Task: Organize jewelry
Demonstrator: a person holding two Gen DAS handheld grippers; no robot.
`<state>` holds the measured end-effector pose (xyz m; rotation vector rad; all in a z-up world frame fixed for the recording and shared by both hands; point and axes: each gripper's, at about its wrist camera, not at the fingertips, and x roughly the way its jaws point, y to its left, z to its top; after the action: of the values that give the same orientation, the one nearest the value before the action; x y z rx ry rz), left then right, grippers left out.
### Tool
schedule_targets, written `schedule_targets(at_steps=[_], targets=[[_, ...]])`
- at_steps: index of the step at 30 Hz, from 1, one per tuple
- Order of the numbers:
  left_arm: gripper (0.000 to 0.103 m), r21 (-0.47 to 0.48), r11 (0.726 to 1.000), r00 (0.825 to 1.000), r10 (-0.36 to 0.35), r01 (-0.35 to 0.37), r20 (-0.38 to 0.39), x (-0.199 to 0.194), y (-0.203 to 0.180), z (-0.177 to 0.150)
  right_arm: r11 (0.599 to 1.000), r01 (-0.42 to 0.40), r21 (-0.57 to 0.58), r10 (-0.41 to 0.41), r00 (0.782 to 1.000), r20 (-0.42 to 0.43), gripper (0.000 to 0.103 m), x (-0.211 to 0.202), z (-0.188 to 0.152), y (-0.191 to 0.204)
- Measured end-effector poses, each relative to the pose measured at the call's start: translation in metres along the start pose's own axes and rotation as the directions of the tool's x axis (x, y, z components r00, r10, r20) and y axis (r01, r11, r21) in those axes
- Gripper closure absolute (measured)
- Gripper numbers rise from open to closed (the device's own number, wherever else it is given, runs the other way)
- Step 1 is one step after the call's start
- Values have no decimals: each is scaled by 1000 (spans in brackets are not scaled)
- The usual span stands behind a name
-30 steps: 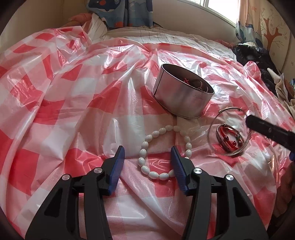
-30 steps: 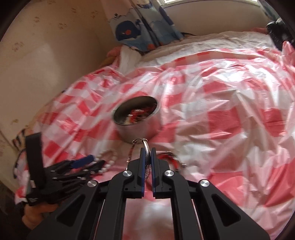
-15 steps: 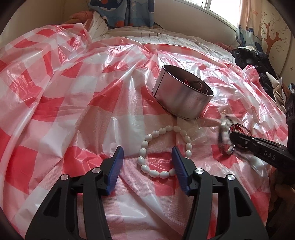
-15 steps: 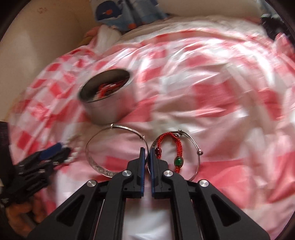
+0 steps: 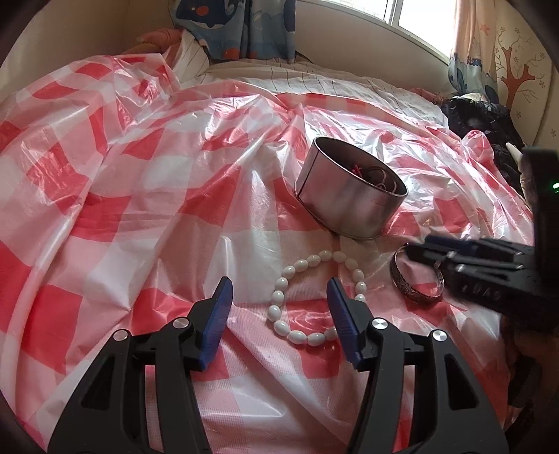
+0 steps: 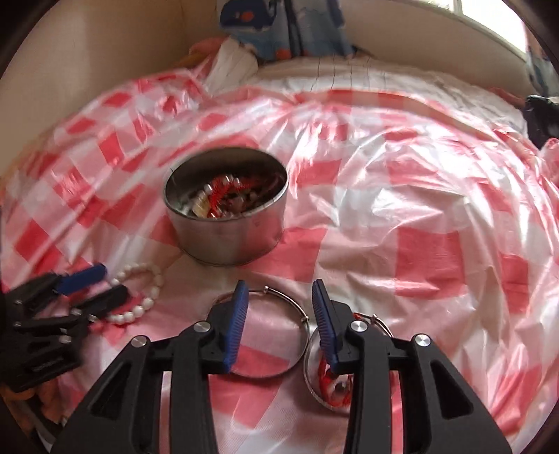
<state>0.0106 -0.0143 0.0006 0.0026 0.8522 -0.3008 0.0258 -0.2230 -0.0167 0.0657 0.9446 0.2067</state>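
A round metal tin with jewelry inside stands on the red-and-white checked plastic sheet; it also shows in the right wrist view. A white bead bracelet lies in front of the tin, between the open fingers of my left gripper. A silver bangle lies flat under my open right gripper. A second silver bangle with a red cord bracelet lies just right of it. In the left wrist view the patterned bangle sits below the right gripper.
The sheet is crumpled, with raised folds on the left. Dark clothing is piled at the far right. A blue patterned curtain and a wall stand behind the bed.
My right gripper has opened and let go of the silver bangle, which now lies flat on the sheet. The left gripper has barely moved.
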Motion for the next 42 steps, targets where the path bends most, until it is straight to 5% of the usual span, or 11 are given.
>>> schedule_targets(at_steps=[3, 5, 9, 16, 19, 21, 23, 25, 34, 38, 42], targets=[[57, 30, 1000, 999, 10, -10, -31, 7, -5, -1, 999, 20, -36, -21, 1000, -21, 70, 1, -4, 4], [77, 57, 998, 999, 18, -17, -30, 6, -9, -2, 997, 41, -62, -42, 999, -11, 85, -3, -9, 8], [92, 26, 1000, 1000, -5, 5, -1, -2, -2, 0, 999, -31, -25, 32, 999, 30, 95, -14, -13, 7], [92, -29, 998, 998, -57, 57, -11, 0, 8, 0, 996, -90, 29, 89, 996, 15, 95, -9, -10, 5], [90, -34, 998, 998, -48, 47, -27, 5, 9, -1, 997, -74, 11, 74, 997, -2, 74, -6, -12, 10], [88, -35, 998, 998, -48, 47, -32, 6, 8, -2, 998, -57, -8, 57, 998, -14, 74, -3, -12, 12], [85, -21, 999, 998, -44, 43, -37, 8, 5, -2, 998, -55, -18, 54, 998, -16, 75, -1, -13, 13], [85, 4, 999, 998, -47, 47, -39, 9, 2, -3, 998, -50, -24, 50, 999, -2, 96, -4, -14, 15], [96, 47, 997, 998, -60, 60, 14, -3, -7, 1, 997, -76, 8, 75, 996, 46, 96, -12, -10, 9], [59, 17, 999, 999, -45, 46, -22, 6, -3, 1, 997, -73, 3, 73, 997, 6, 77, -5, -11, 11], [61, 34, 999, 999, -28, 29, -33, 11, -6, -2, 998, -45, -40, 44, 999, -11, 77, -1, -14, 19]])
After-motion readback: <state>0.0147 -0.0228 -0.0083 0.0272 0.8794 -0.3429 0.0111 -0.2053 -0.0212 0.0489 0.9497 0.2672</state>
